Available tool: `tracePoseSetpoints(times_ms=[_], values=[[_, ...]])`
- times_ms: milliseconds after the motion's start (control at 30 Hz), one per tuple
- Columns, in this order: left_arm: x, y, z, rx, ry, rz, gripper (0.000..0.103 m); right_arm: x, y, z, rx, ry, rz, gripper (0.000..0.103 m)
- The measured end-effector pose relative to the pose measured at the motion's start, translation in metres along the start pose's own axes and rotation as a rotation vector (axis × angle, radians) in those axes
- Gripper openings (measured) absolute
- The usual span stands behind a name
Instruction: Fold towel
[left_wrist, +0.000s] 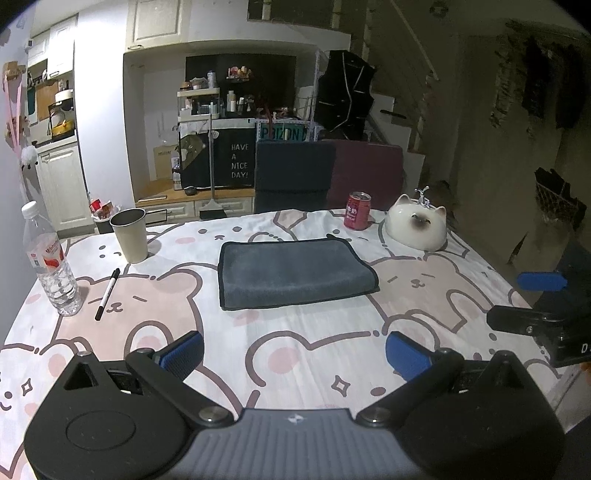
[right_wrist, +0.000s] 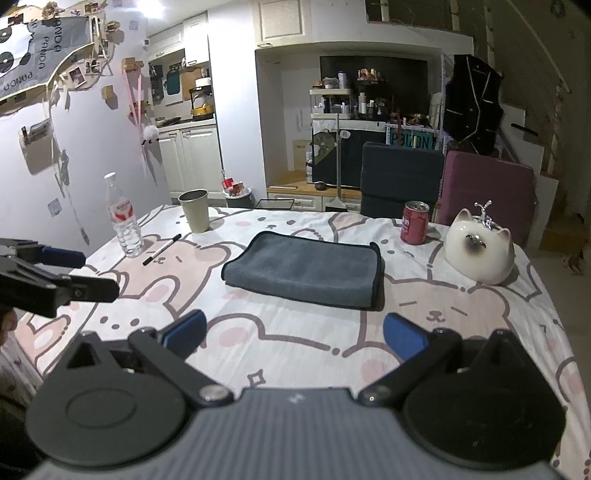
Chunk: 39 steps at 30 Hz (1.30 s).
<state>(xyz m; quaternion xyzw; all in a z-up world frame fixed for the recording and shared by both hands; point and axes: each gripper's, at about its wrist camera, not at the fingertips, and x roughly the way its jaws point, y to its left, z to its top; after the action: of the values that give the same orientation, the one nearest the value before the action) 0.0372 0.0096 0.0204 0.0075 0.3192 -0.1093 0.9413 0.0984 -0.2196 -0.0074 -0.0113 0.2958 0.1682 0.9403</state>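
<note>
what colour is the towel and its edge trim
Grey towel with black trim, clearest in the left wrist view.

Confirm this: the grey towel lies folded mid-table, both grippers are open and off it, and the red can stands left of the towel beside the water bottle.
One thing is wrong. The red can stands right of the towel, beside the cat figurine, as the left wrist view shows. The water bottle is on the left. Left gripper and right gripper are open, off the towel.

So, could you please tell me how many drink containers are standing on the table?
3: a water bottle at the left edge, a cup at the back left, and a red can at the back right beside the cat figurine. None seem hidden.
</note>
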Motion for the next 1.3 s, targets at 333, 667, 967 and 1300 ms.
tracePoseSetpoints(times_ms=[333,667,967,1300], values=[[-0.004,-0.010,-0.010,0.028,0.006,0.000,0.103,-0.006,0.003,-0.004,-0.012,0.007,0.024,0.103],[-0.006,-0.012,-0.014,0.026,0.005,0.000,0.103,-0.006,0.003,-0.005,-0.009,0.003,0.016,0.103],[-0.006,-0.011,-0.015,0.026,0.005,-0.001,0.103,-0.005,0.003,-0.005,-0.013,0.004,0.019,0.103],[-0.006,-0.011,-0.015,0.026,0.005,-0.001,0.103,-0.005,0.003,-0.005,-0.012,0.003,0.019,0.103]])
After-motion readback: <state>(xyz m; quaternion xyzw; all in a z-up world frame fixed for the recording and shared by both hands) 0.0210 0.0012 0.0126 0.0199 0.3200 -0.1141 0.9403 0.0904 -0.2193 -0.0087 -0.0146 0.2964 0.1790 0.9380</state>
